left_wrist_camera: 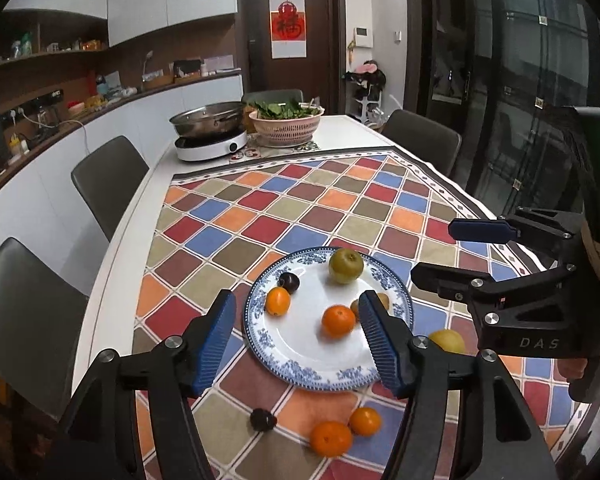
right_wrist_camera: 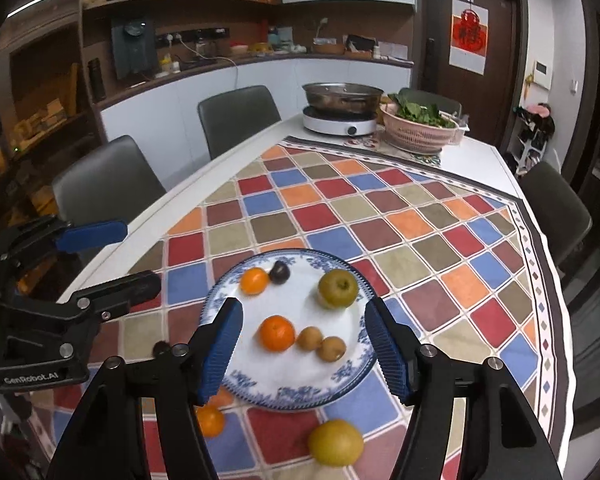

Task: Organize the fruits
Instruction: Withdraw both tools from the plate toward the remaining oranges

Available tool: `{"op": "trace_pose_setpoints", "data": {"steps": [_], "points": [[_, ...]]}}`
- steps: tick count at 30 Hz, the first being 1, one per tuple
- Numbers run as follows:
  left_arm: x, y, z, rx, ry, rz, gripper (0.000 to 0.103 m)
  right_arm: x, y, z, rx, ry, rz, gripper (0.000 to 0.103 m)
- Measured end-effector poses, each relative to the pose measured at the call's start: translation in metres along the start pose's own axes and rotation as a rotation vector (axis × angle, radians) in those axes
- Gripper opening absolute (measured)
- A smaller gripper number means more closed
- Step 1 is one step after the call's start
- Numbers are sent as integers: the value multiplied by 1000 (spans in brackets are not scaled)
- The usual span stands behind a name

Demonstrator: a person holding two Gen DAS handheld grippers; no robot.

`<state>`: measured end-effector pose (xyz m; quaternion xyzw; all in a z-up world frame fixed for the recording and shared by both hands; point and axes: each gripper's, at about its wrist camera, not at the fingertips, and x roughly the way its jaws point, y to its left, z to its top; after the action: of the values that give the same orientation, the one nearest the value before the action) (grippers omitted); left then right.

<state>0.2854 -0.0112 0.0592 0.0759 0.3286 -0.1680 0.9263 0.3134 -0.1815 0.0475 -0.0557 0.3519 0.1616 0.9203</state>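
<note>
Tongs hover spread and empty. My left gripper (left_wrist_camera: pixel 298 330) and right gripper (right_wrist_camera: pixel 302 338) tilt down over the plate (right_wrist_camera: pixel 260 392), fruit between their tips.

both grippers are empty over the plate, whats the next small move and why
Probably lower the right gripper toward the yellow pear lying on the cloth just short of the plate. Both grippers are open and hold nothing, six fruits already sit on the plate, and that pear is the loose fruit nearest the right gripper. The left gripper could take the oranges after.
</note>
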Motion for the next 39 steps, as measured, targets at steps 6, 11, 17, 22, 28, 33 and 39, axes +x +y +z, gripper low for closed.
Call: {"op": "trace_pose_setpoints", "data": {"steps": [6,11,17,22,28,33,39], "points": [[-31,-6,-19,25,-32,44,71,-24,17,-12,-22,-30,-16,64],[-46,-9,-39,33,-28,56,71,-36,30,-26,-49,-34,-10,64],[-51,-8,-63,33,-8,53,71,-42,50,-45,-94,-24,-14,64],[-54,-10,-80,51,-19,48,71,-40,63,-60,-151,3,-26,64],[-49,-16,-96,120,-20,27,71,-34,72,-76,-202,39,-11,64],[-44,-14,-104,148,-41,-14,71,-29,82,-86,-273,57,-3,64],[-33,-19,-113,221,-32,-68,71,-16,89,-95,-338,75,17,64]]}}
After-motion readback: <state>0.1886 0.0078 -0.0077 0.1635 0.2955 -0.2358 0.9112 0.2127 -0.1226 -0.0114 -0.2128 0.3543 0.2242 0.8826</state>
